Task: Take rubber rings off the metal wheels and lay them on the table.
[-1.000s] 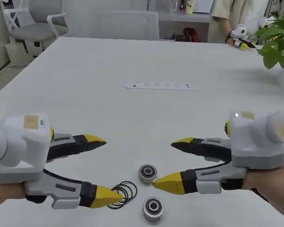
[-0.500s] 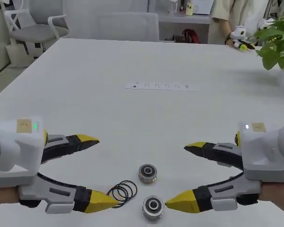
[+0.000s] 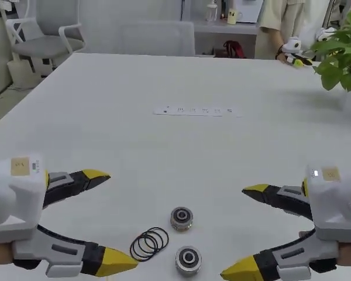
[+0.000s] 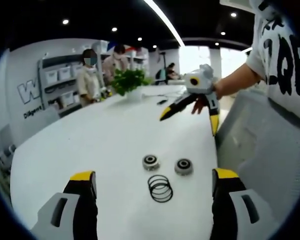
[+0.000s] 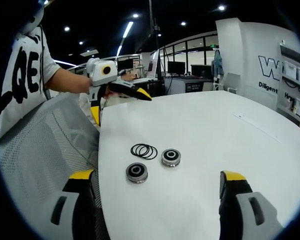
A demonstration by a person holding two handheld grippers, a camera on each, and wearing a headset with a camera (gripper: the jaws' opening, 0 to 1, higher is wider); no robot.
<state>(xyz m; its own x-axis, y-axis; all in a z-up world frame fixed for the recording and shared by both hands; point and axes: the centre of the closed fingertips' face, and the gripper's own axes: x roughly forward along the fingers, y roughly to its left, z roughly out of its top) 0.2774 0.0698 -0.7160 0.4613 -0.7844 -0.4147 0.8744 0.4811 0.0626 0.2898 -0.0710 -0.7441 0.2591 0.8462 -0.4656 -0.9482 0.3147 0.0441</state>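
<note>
Lying flat: rubber rings (image 3: 149, 243) overlap in a small pile on the table (image 3: 175, 140), just beside two metal wheels (image 3: 182, 218).
Jaws: left gripper (image 3: 120, 219) and right gripper (image 3: 234, 232) are both spread wide and empty, flanking the parts.
Risk: a jaw tip nudging a wheel could slide it onto the rings and scatter them.
Head view: a power strip (image 3: 193, 110) lies farther across.
Left gripper view: potted plant (image 4: 129, 80) and people stand at the far end.
</note>
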